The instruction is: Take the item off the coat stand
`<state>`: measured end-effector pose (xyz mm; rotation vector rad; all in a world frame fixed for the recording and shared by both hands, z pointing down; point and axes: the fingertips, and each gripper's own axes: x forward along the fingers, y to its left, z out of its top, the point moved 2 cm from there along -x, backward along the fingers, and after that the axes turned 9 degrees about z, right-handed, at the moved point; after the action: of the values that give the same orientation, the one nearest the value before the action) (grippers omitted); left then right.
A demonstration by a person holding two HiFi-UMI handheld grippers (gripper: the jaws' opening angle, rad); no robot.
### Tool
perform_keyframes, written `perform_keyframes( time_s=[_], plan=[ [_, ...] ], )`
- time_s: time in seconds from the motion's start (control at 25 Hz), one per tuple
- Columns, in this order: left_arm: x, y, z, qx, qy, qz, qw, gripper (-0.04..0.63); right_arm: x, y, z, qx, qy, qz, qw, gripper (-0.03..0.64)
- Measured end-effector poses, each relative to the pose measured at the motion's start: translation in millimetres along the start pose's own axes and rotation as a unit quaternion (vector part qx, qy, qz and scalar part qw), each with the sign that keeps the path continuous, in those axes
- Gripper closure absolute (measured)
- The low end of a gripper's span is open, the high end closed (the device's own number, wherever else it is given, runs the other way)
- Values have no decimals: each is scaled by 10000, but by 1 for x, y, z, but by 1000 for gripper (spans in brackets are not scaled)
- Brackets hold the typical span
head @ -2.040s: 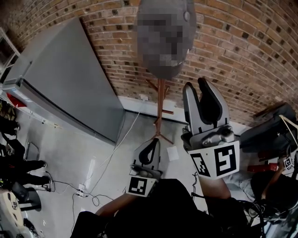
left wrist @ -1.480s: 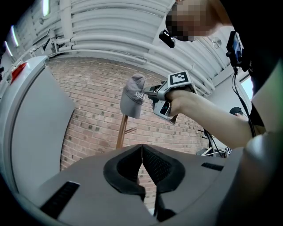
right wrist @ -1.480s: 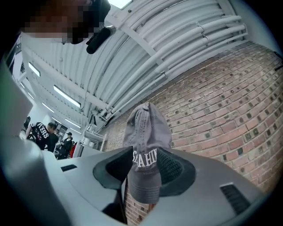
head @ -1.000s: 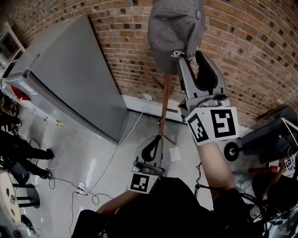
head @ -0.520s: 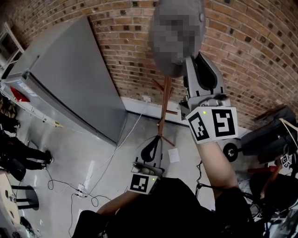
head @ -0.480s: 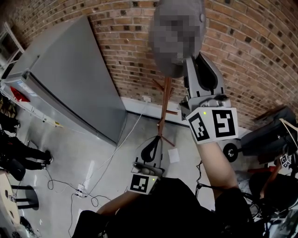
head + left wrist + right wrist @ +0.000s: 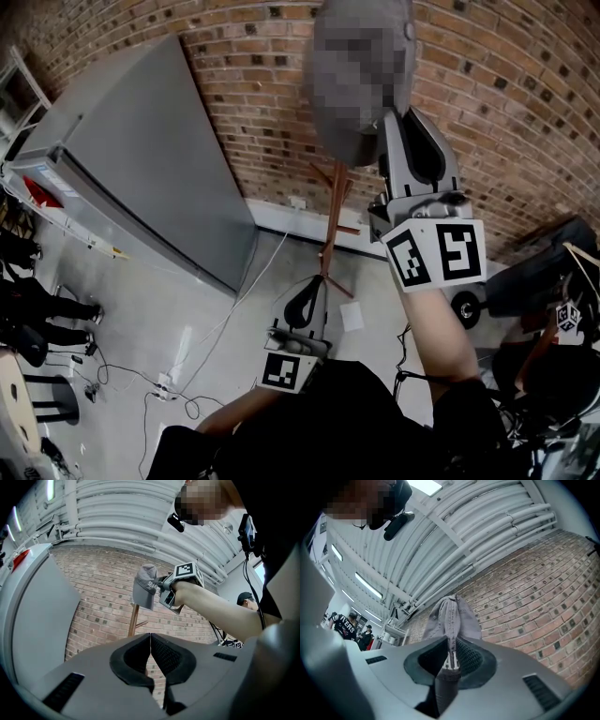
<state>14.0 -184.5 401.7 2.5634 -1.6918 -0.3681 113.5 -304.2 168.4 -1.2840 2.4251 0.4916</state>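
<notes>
A grey cap [image 7: 361, 84] hangs on top of a wooden coat stand [image 7: 330, 225] in front of a brick wall. My right gripper [image 7: 397, 120] is raised to the cap's lower right edge, and its jaws are closing. In the right gripper view the cap [image 7: 452, 620] runs down between the pads, and the right gripper [image 7: 451, 652] pinches its edge. My left gripper [image 7: 302, 302] is held low near the stand's base. In its own view the left gripper [image 7: 150, 641] is shut with nothing in it, and the cap [image 7: 145, 590] hangs above it.
A tall grey cabinet [image 7: 141, 159] stands to the left of the stand. Cables [image 7: 187, 375] and a paper sheet [image 7: 352, 314] lie on the concrete floor. A dark cart [image 7: 539, 281] is at the right. People stand at the far left [image 7: 37, 323].
My right gripper has risen from chest height up to the cap, and its jaws have closed around the cap's edge. The left gripper has stayed low and shut.
</notes>
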Motion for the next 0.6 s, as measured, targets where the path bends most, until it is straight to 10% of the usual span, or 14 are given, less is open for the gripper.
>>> perform_keyframes(
  time_s=[0.6],
  plan=[
    [-4, -3, 1, -4, 7, -25, 10000, 578, -1, 2, 25, -330, -237, -114, 9991, 558]
  ],
)
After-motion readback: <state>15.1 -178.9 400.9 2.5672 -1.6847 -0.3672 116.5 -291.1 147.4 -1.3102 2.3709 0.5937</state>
